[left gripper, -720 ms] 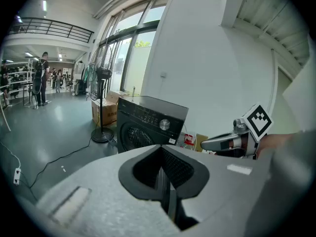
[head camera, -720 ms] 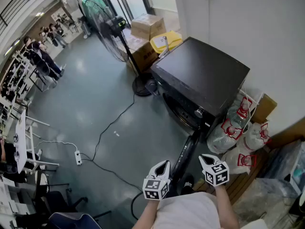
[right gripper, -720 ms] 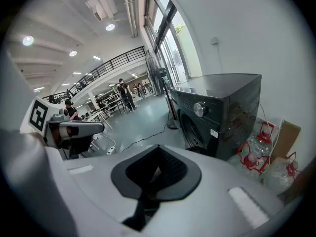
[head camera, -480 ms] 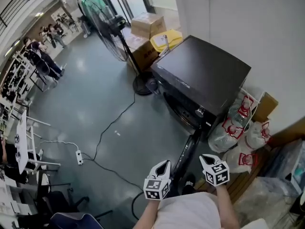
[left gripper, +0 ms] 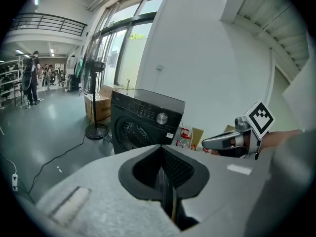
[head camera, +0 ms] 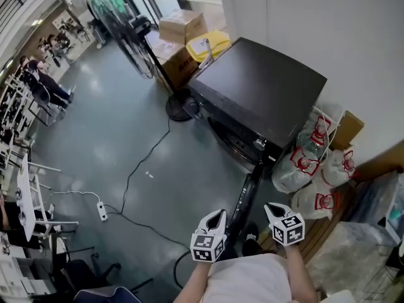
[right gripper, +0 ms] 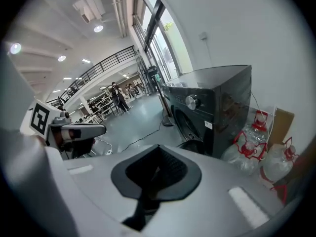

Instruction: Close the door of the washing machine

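Door (head camera: 245,197) edge-on, foot behind person's shirt (head camera: 247,281)

Washing machine (head camera: 259,100) sits further left in head view; fan (head camera: 117,21) too.

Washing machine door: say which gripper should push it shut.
Probably right. The right gripper sits at the outer face of the open door, so a push swings it shut; the left gripper is on the inner side, in its path.
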Demonstrator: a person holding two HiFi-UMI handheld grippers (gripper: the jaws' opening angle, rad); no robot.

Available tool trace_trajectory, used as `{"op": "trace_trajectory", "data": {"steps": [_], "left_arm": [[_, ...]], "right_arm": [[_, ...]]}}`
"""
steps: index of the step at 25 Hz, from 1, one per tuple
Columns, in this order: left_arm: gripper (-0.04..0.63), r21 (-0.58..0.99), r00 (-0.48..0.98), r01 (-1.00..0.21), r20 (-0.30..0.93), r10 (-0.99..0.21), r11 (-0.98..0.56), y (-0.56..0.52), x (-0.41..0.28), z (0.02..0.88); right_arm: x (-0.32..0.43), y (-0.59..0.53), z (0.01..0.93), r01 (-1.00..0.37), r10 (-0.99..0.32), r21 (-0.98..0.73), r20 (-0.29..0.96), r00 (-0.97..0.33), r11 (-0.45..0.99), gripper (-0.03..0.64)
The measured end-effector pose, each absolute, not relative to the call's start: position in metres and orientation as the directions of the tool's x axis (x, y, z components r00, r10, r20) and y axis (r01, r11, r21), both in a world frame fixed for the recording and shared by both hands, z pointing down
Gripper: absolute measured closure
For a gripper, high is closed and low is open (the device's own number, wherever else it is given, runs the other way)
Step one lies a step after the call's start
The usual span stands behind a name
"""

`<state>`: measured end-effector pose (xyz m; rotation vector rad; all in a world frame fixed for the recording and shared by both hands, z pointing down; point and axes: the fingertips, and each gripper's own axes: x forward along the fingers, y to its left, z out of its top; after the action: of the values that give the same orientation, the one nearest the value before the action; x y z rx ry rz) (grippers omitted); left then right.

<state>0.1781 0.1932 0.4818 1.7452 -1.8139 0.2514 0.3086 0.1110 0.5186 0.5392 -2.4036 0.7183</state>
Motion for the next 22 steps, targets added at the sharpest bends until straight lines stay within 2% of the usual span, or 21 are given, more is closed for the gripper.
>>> {"op": "trace_trajectory", "data": {"steps": [12,22], "left_arm": [[0.589,0.311,0.216,-0.950,0.579,-0.786,-0.032,0.160,0.167,0.514],[0.589,0.376,0.269,-0.926,0.607,-0.748,-0.028,0.151,0.158,0.555]], "right_arm": [[0.292,0.101,0.539,-0.564,-0.231,-0.313,0.683,-0.692,0.764,0.614],[0.275,0.078,0.550,-0.510,-0.198,-0.250,0.715,-0.671,0.823,0.614]]}}
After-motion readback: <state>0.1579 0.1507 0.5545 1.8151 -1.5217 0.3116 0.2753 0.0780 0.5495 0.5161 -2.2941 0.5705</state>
